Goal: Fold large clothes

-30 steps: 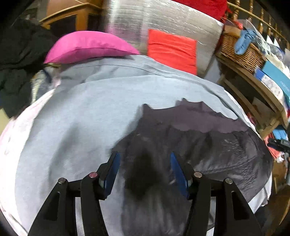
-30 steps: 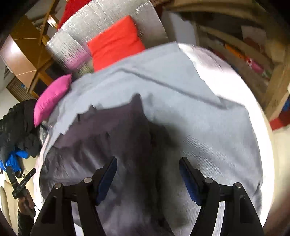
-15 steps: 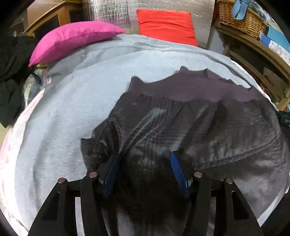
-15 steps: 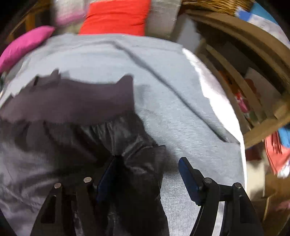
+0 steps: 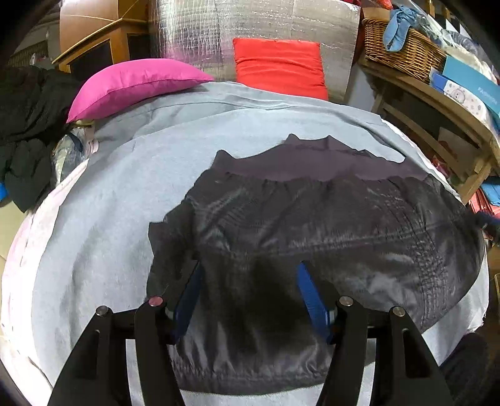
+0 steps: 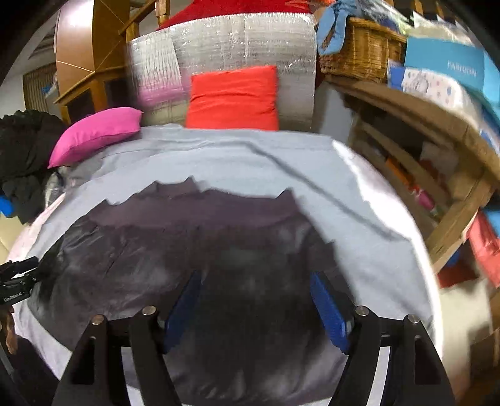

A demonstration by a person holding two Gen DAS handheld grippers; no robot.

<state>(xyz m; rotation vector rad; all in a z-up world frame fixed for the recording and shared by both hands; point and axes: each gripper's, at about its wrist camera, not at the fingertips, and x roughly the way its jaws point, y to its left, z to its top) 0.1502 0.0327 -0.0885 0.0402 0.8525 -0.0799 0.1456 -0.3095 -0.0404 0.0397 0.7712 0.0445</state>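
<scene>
Dark shiny crumpled garment (image 5: pixel 328 237) lies part-folded on grey bedsheet (image 5: pixel 103 237); both grippers, left gripper (image 5: pixel 248 293) and right gripper (image 6: pixel 254 301), hover spread and empty, next needing a hem pinch.

The dark, slightly shiny synthetic garment (image 5: pixel 328 225) lay on a matt, soft light-grey cloth sheet (image 5: pixel 109 218). At the sheet's far edge sat smooth pink (image 5: pixel 131 84) and orange-red (image 5: pixel 278 67) fabric cushions, crinkled silver foil padding (image 5: pixel 250 25), and a rough woven wicker basket (image 5: pixel 403 53).
</scene>
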